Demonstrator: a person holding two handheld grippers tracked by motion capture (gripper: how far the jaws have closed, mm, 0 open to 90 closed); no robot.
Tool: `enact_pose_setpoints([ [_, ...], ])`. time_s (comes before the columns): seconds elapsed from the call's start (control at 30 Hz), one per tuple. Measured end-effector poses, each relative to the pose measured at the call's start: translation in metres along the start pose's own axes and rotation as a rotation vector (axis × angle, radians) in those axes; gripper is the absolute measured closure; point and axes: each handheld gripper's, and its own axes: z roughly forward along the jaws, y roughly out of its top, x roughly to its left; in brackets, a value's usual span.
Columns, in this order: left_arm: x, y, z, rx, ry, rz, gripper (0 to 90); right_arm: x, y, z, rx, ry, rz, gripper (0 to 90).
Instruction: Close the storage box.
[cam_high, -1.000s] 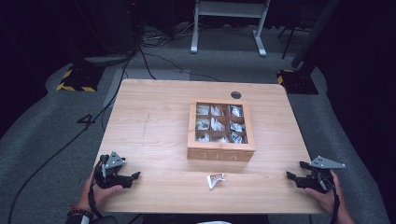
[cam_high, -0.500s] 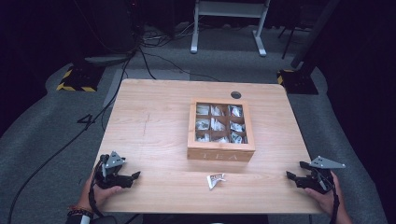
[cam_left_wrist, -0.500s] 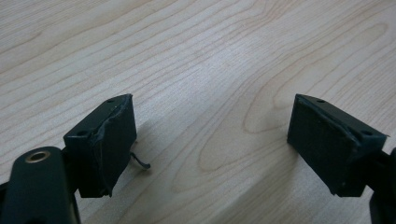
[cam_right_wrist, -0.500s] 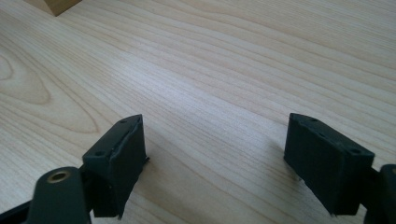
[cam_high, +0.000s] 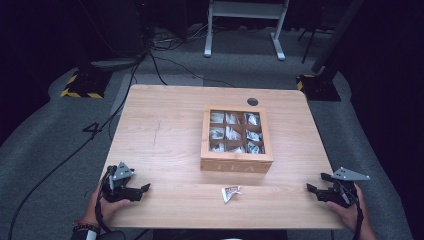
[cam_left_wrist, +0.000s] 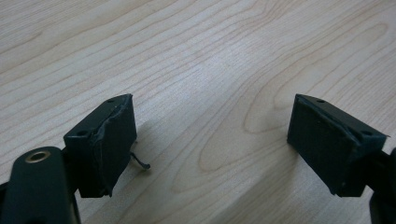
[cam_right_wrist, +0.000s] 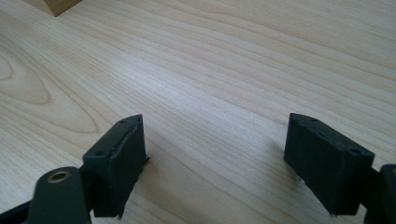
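Nothing moved since earlier: both my tools, left (cam_high: 142, 189) and right (cam_high: 312, 188), rest open and empty on the bench (cam_high: 165, 135); tea packet (cam_high: 230, 193) lies before the closed tea box (cam_high: 236, 139); risk: thin, flat, may slide from pads.

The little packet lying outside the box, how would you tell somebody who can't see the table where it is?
Start at the wooden table and find the wooden tea box with a glass lid near its middle. Just in front of the box, toward the near edge, lies the small crumpled tea packet. It is the one packet loose on the bare wood; the others sit inside the box's compartments.
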Motion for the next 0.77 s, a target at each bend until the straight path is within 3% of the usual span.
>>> enact_pose_setpoints([
  [0.77, 0.0005, 0.0004, 0.0003, 0.0, 0.003, -0.004, 15.9, -0.0002, -0.0001, 0.0, -0.002, 0.0, 0.001, 20.6],
])
